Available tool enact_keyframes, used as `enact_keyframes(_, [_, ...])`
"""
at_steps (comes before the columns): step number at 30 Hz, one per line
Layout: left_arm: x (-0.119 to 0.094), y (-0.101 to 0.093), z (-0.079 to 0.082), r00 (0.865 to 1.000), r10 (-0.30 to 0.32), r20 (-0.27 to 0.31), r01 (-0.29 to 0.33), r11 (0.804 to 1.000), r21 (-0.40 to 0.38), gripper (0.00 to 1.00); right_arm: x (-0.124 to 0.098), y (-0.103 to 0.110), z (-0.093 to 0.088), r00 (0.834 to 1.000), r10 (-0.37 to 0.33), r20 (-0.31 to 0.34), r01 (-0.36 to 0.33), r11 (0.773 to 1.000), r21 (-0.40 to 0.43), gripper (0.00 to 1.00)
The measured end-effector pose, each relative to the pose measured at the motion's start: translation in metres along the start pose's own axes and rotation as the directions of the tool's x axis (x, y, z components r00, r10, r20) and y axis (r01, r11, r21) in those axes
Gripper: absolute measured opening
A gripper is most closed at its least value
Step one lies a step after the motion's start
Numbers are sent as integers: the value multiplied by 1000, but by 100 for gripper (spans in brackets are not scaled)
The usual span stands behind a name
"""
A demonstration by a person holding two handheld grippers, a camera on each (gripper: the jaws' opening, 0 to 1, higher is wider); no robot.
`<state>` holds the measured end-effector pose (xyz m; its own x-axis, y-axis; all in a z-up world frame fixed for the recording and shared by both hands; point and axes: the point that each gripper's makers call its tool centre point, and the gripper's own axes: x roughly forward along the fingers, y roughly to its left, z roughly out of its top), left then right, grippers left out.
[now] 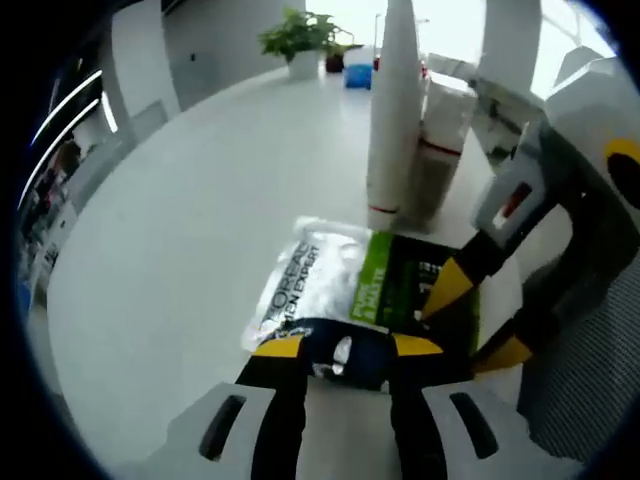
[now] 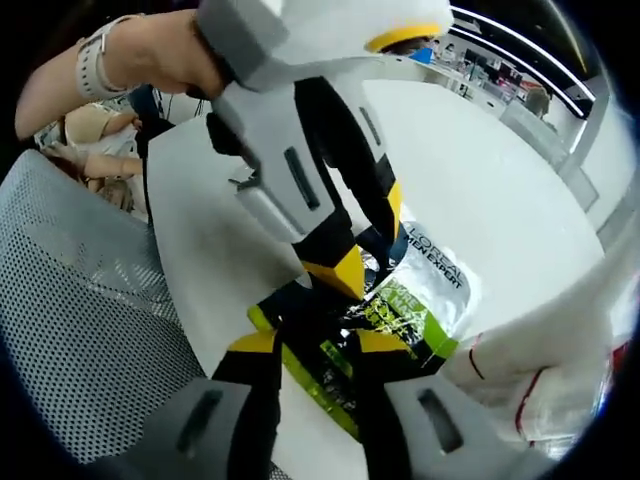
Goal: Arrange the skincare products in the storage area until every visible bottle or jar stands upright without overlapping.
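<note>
Sachet (image 1: 330, 285) flat on table (image 1: 180, 230) | left gripper (image 1: 345, 350) jaws clamp its end | right gripper (image 2: 312, 345) jaws pinch other end | lift evenly, avoid tall bottle (image 1: 392, 110)

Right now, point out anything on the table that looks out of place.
The L'Oreal tube lies flat on the white table instead of upright, clamped by the left hand-held gripper and right hand-held gripper. The tall white bottle stands upright.

Bright daylight from far window, blown-out glare; soft blur, fisheye-warped edges.
</note>
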<state>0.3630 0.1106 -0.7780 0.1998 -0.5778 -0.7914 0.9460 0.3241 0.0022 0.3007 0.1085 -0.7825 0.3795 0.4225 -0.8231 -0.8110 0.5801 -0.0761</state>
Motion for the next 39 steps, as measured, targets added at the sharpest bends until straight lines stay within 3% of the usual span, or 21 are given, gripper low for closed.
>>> enact_keyframes(4, [0, 0, 0, 1000, 7, -2, -7, 1000, -3, 28, 0, -1, 0, 1000, 6, 3, -6, 1000, -1, 28])
enact_keyframes(7, [-4, 1, 2, 1000, 13, -6, -13, 1000, -9, 34, 0, -1, 0, 1000, 7, 3, -7, 1000, 4, 28])
enact_keyframes(10, [-14, -2, 14, 999, 7, 47, -6, 999, -34, 35, 0, -1, 0, 1000, 6, 1, -6, 1000, -1, 28])
enact_keyframes(15, [-31, -3, 20, 997, 45, 61, -44, 999, -19, 35, 0, -1, 0, 1000, 7, 2, -7, 1000, 0, 28])
enact_keyframes(22, [-50, -7, 15, 993, 96, 66, -95, 995, -19, 36, 0, -1, 0, 1000, 17, 5, -17, 1000, -5, 28])
enact_keyframes(31, [-77, -18, 12, 984, 142, 111, -133, 988, -84, 42, -3, -1, 1, 1000, 9, -8, -10, 999, -42, 31])
enact_keyframes(39, [-98, -22, 3, 973, 189, 133, -167, 973, -158, 44, -31, -6, 24, 996, -30, 90, 35, 998, -60, 31])
